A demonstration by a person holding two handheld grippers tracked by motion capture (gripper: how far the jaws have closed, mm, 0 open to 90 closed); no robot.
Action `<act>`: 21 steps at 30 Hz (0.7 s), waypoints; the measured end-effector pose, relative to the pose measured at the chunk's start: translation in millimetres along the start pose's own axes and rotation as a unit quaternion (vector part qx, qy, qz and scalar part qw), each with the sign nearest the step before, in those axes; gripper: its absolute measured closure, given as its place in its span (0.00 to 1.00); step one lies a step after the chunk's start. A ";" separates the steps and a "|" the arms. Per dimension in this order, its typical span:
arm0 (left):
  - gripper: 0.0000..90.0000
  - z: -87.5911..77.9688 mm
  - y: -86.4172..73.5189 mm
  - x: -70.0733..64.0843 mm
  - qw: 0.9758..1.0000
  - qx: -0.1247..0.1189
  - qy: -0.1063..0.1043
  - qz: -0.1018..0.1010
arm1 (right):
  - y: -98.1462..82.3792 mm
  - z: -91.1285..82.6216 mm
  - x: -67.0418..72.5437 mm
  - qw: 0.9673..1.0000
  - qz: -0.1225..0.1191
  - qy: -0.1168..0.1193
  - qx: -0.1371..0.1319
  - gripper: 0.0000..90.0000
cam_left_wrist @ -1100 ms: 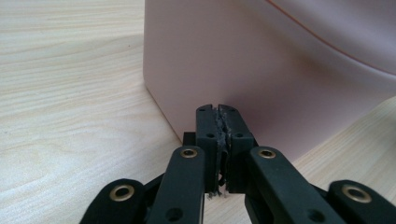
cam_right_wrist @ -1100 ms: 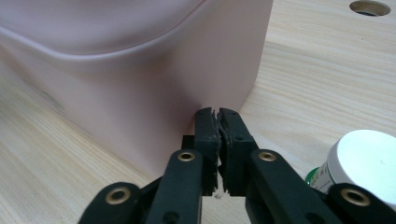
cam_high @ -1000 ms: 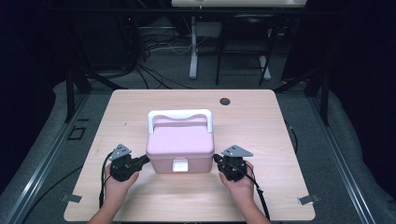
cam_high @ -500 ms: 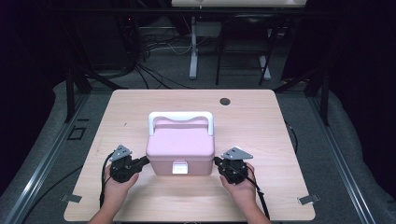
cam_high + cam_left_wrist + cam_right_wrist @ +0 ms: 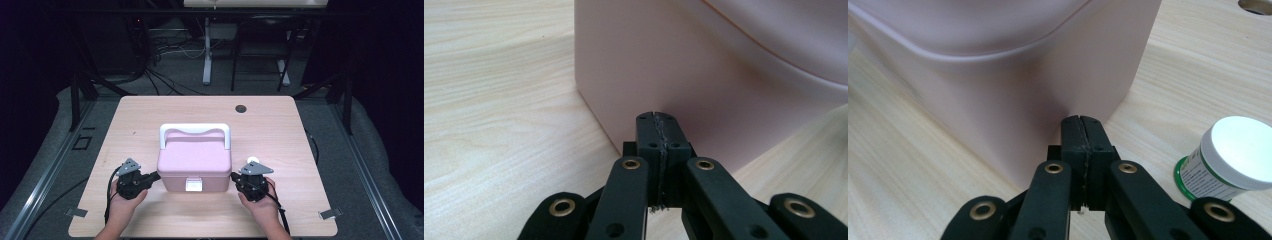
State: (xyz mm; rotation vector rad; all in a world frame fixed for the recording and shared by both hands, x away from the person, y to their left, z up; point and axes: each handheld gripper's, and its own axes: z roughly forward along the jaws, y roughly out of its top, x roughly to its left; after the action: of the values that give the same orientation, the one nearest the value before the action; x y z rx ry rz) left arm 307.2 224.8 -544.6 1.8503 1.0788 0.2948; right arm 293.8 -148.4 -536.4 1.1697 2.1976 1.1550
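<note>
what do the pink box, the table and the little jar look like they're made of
Pink box: looks like moulded plastic, smooth with a soft matte sheen, rounded edges and a lid seam; its white handle seems plastic too.
Table: pale wood grain, flat and even, so probably laminate or veneer rather than solid wood.
Jar: likely plastic, with a glossy white lid, green base rim and a printed label.

I see a light wood table (image 5: pixel 150 120) w/ a dark round hole (image 5: pixel 241 108) near its far edge, right of centre. Small white-lidded jar (image 5: pixel 1235 155) w/ green label stands on the tabletop. Behind the table: tangled cables (image 5: pixel 165 47) on grey floor.
</note>
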 end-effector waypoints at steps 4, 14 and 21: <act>1.00 -2.8 -1.9 -2.5 1.000 0.003 -0.004 -0.001 | -1.7 -3.1 2.0 1.000 -0.008 0.002 0.000 1.00; 1.00 -9.8 -6.7 -10.7 1.000 0.014 -0.013 0.007 | -5.3 -12.4 2.8 1.000 -0.008 0.014 0.013 1.00; 1.00 -13.6 -9.4 -16.7 0.999 0.021 -0.019 0.013 | -9.9 -19.0 3.6 1.000 -0.004 0.018 0.015 1.00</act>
State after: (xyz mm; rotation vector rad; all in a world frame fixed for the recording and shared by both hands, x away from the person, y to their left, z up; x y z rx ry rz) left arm 284.2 221.6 -541.3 1.9016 1.0425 0.2518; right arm 274.4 -157.7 -533.3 1.1584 2.2517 1.1535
